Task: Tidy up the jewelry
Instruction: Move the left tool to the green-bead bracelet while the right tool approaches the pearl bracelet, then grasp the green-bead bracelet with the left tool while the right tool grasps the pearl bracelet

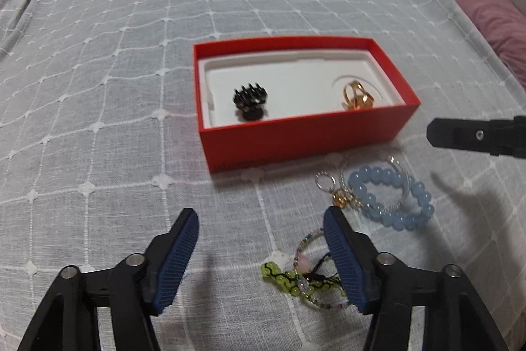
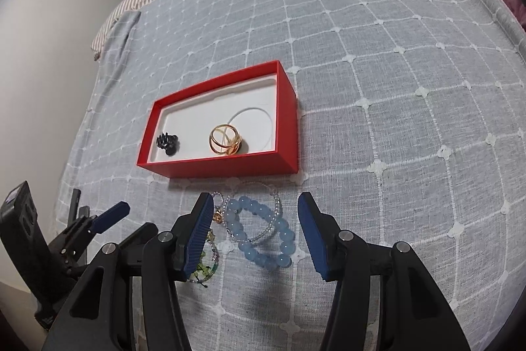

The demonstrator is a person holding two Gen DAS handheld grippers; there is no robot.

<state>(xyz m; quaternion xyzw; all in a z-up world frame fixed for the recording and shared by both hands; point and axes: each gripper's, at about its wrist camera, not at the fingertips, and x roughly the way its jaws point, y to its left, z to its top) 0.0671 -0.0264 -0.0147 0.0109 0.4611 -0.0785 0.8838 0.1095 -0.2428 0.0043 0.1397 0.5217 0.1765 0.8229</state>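
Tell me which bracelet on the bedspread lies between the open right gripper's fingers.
The blue bead bracelet: it lies between the right gripper fingers. The green beaded one sits off to their left, partly hidden.

We are seeing a bed (image 2: 378,61) wearing a grey checked cover, a pink blanket (image 1: 486,12) lying at its edge.

Both wrist views look down close over the bed (image 1: 131,87), left from the left side; both share the box (image 1: 296,140) and beads (image 2: 263,232).
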